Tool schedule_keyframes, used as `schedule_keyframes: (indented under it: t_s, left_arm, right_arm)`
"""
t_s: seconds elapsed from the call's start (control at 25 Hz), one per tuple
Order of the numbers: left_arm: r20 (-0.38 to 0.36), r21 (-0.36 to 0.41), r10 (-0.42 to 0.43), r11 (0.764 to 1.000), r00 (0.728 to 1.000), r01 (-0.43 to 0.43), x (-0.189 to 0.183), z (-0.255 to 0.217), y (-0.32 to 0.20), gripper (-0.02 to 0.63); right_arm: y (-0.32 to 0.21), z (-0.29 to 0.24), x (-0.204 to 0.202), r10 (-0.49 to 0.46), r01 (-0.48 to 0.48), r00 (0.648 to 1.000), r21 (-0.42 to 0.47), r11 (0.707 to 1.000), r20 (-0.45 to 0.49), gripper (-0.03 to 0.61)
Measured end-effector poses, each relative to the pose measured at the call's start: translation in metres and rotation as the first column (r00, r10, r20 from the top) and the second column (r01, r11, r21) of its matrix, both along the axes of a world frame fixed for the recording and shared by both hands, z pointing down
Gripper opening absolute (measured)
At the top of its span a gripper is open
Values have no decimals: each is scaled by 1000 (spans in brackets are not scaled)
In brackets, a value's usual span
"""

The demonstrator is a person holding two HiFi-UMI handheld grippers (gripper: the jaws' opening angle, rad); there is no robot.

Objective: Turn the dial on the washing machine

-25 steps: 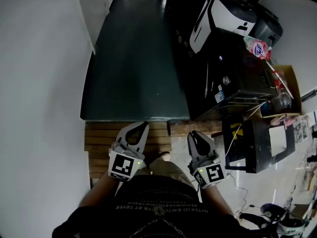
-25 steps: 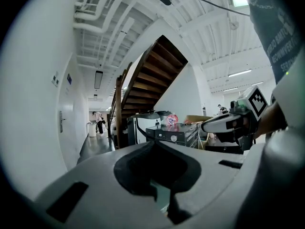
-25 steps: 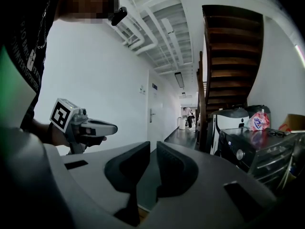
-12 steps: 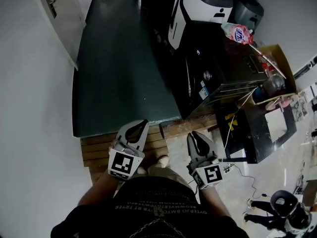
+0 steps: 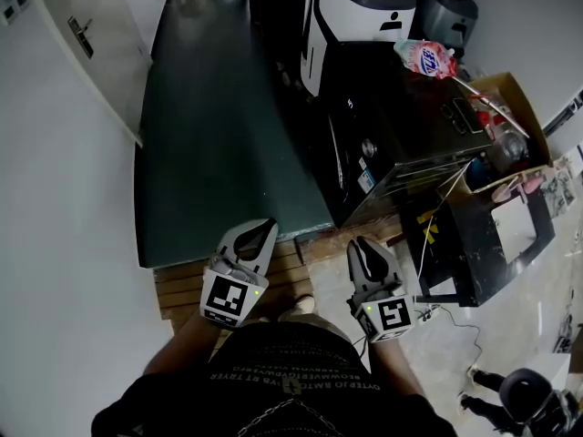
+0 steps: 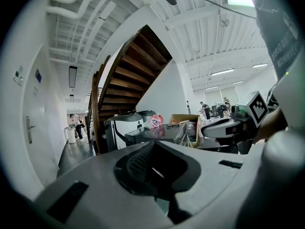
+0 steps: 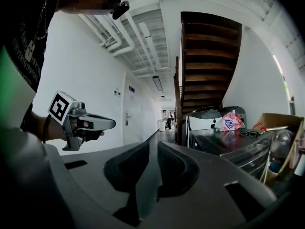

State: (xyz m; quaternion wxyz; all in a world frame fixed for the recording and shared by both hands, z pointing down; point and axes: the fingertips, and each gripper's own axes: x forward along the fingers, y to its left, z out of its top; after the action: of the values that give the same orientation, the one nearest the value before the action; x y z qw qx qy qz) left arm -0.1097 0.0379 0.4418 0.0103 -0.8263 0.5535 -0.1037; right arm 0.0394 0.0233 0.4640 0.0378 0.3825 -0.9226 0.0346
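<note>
The washing machine is a black box ahead and to the right of me, with a small round dial on the face turned toward the dark floor. Both grippers are held level at my waist, well short of it. My left gripper has its tips together and holds nothing. The jaws of my right gripper have just been opening; a thin slit shows between them with nothing inside. In the left gripper view the machine lies beyond the jaws.
A pink bag lies on the machine's top. A white-and-black appliance stands behind it, a cardboard box and black stand to its right. I stand on wooden slats before a dark green floor. A staircase rises overhead.
The washing machine has shifted left and nearer in the head view as I move forward. Both grippers keep the same pose in front of my body.
</note>
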Motion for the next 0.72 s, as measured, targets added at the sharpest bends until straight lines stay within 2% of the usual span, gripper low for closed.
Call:
schedule_keyframes:
  t_s: [0.28, 0.48, 0.72]
  left_arm:
    - [-3, -26, -22, 999, 1000, 22, 18, 7, -34, 5]
    - [-16, -56, -46, 997, 999, 45, 30, 14, -39, 5]
    - [15, -61, -12, 998, 1000, 13, 52, 9, -39, 5]
  right_arm:
    - [-32, 9, 26, -42, 42, 999, 4, 999, -6, 57]
    - [-36, 17, 44, -50, 50, 999, -18, 999, 4, 61]
    - [-37, 20, 64, -46, 47, 999, -33, 998, 20, 64]
